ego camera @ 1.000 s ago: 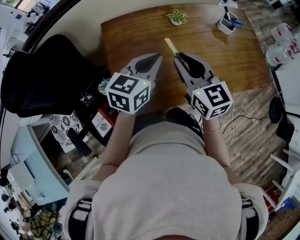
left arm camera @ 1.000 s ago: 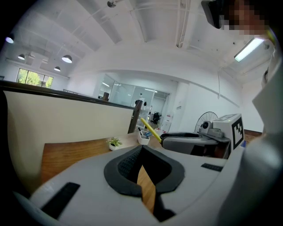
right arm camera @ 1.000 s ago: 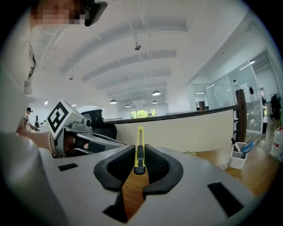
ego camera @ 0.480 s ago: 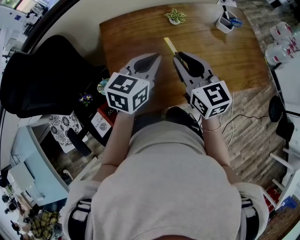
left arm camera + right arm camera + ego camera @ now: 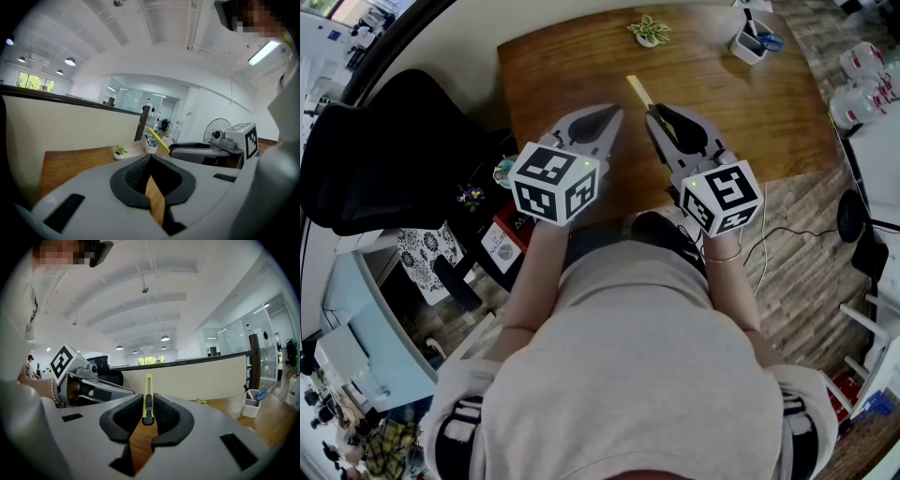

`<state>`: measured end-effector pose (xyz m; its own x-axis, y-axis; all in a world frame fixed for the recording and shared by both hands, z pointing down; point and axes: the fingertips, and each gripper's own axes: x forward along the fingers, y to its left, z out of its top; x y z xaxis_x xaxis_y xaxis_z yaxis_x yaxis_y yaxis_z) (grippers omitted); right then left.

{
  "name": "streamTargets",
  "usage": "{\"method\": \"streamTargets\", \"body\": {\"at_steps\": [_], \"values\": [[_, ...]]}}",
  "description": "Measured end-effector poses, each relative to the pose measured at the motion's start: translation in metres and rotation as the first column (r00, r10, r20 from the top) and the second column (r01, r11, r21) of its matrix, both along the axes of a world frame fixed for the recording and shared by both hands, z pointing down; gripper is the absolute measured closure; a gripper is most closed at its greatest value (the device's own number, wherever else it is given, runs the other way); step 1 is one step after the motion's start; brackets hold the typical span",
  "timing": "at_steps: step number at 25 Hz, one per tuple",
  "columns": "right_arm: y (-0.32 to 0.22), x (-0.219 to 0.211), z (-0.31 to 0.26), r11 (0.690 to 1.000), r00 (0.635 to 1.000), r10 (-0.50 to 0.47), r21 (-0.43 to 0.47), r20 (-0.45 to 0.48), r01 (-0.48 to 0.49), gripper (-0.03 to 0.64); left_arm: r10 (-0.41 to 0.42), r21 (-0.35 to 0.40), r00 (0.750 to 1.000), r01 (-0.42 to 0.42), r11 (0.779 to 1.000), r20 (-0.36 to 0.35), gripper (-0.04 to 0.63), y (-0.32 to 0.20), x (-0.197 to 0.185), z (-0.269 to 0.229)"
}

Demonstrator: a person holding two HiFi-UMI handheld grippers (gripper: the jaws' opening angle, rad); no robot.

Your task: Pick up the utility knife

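The yellow utility knife (image 5: 637, 90) sticks out forward from my right gripper (image 5: 653, 114), lifted above the wooden table (image 5: 759, 108). In the right gripper view the knife (image 5: 148, 385) stands upright between the dark pads, its black slider at their middle, with the right gripper (image 5: 148, 414) shut on it. My left gripper (image 5: 615, 114) hovers just to the left at about the same height, and its pads meet with nothing between them (image 5: 150, 161). From the left gripper view the knife (image 5: 158, 139) pokes out of the right gripper beside it.
A small potted plant (image 5: 650, 33) and a white pen holder (image 5: 754, 42) stand at the table's far edge. A black office chair (image 5: 384, 150) is on the left. White bottles (image 5: 867, 80) sit at the right. A low wall backs the table.
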<state>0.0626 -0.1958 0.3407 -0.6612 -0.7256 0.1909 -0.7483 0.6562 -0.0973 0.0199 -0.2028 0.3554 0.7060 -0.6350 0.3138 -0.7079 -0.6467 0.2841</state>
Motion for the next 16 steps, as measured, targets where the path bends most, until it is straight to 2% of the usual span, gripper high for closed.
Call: {"method": "streamTargets", "body": {"at_steps": [16], "values": [[0.0031, -0.0034, -0.0015, 1.0, 1.0, -0.006, 0.001, 0.009, 0.006, 0.538, -0.009, -0.003, 1.0, 0.009, 1.0, -0.01, 0.581, 0.0008, -0.0023, -0.0011]]}}
